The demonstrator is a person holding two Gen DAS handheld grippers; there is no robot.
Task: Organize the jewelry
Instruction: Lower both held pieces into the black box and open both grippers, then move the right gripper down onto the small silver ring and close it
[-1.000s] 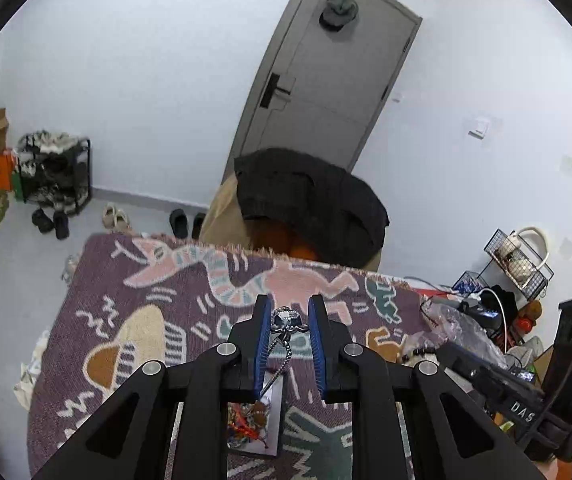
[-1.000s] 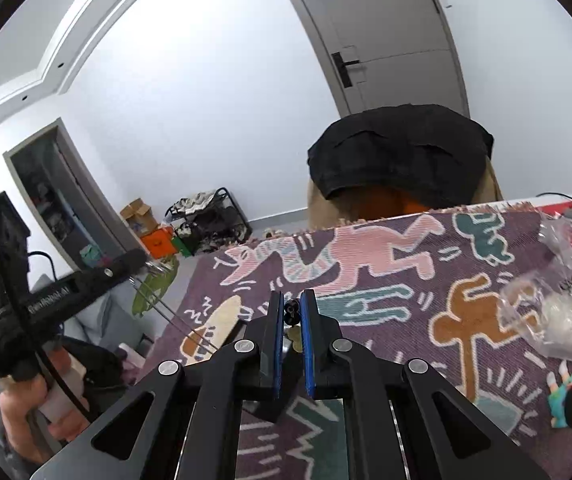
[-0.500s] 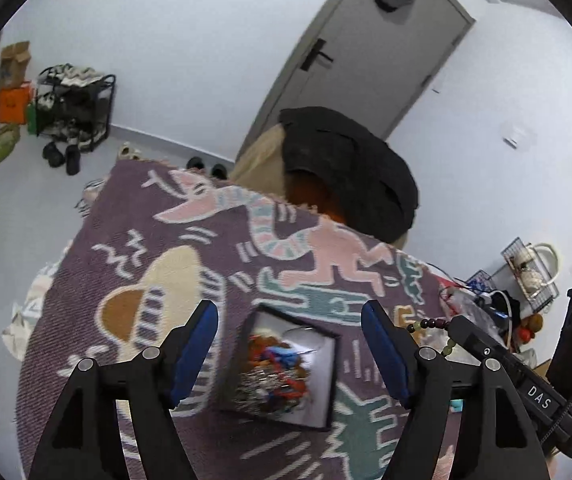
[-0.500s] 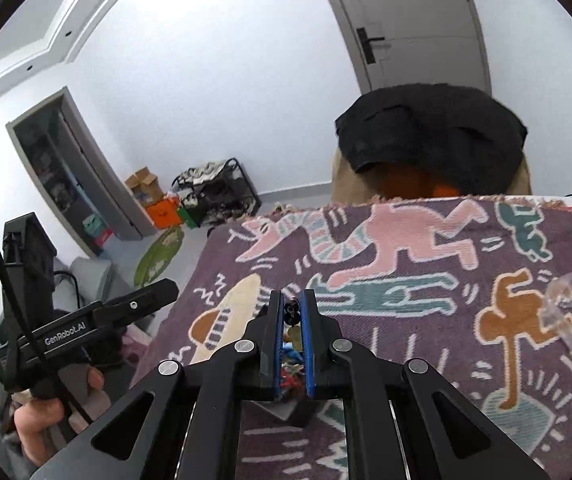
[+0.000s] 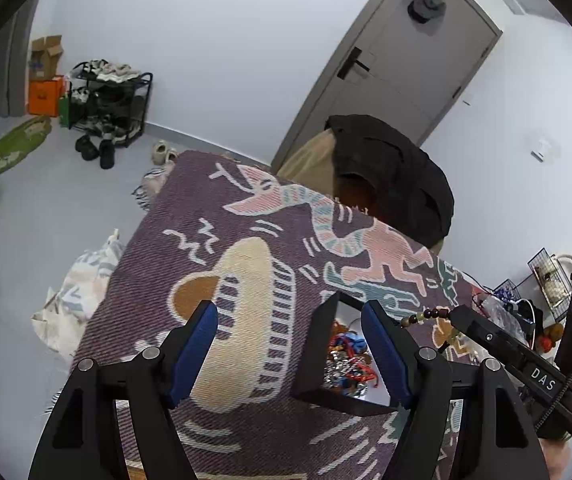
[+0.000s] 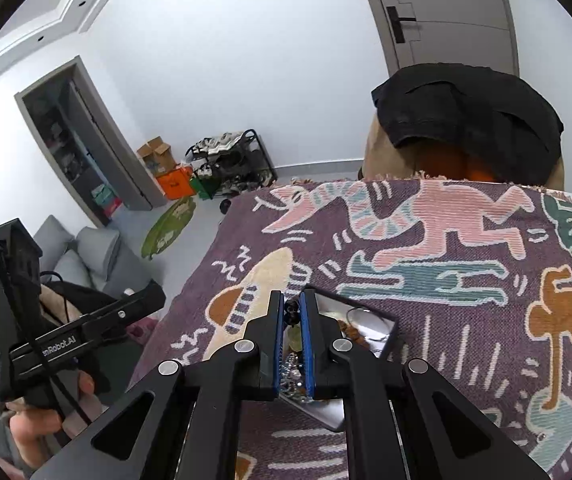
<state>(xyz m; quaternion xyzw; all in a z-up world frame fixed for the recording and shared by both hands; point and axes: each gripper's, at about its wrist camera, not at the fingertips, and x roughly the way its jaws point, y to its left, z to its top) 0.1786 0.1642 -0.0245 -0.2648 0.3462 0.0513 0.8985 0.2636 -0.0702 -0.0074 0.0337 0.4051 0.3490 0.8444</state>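
My left hand-held gripper (image 5: 289,330) has let go of the chain it pinched a second ago and now hangs spread over the surface, empty. My right hand-held gripper (image 6: 294,314) stays pressed together on the bead bracelet (image 5: 426,315), at three o'clock from the left. Beyond, the jewelry box (image 5: 328,354) waits for it.

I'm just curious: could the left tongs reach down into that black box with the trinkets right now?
Probably yes. The left tongs are wide open and empty, the box is uncovered just below them. The right tongs, holding beads, hover near and might crowd it.
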